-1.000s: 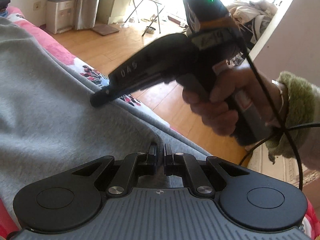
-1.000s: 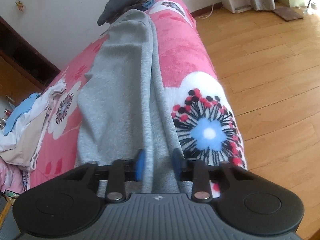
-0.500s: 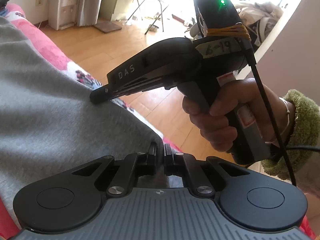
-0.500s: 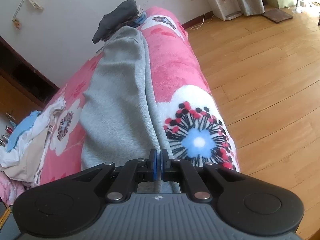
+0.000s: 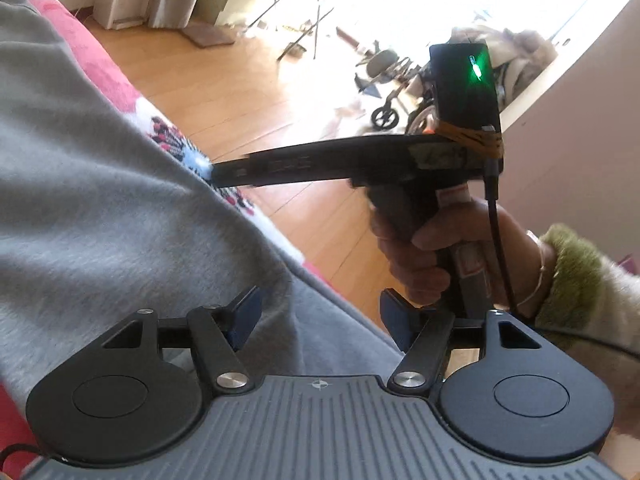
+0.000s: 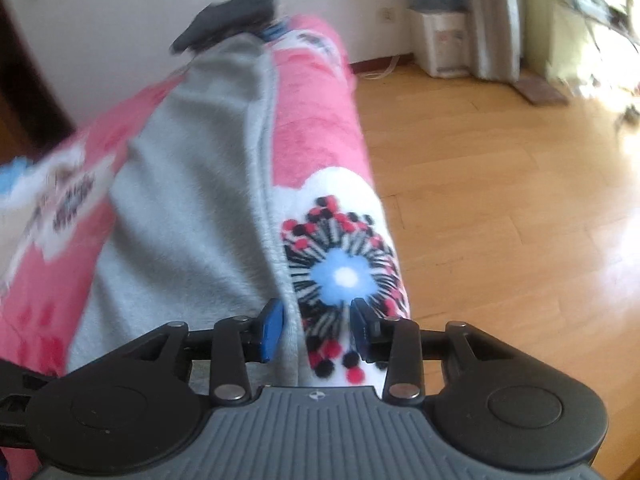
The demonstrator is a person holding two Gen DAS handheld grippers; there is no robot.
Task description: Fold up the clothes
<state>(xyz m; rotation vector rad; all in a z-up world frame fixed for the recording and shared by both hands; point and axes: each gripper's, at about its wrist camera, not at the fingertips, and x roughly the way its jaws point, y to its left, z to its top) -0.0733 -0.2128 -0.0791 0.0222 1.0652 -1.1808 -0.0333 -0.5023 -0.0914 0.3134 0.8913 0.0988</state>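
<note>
Tongs now parted on both sides, left tongs and right tongs no longer pinching grey garment.

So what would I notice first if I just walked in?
Probably the pink blanket with its big blue-centred flower, right at the bed's edge beside the wooden floor. A long grey garment lies along it, with both grippers, left and right, open over its near end.

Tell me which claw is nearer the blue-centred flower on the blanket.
Right. The right claw sits at the flower; the left claw is over the grey garment, further off.
</note>
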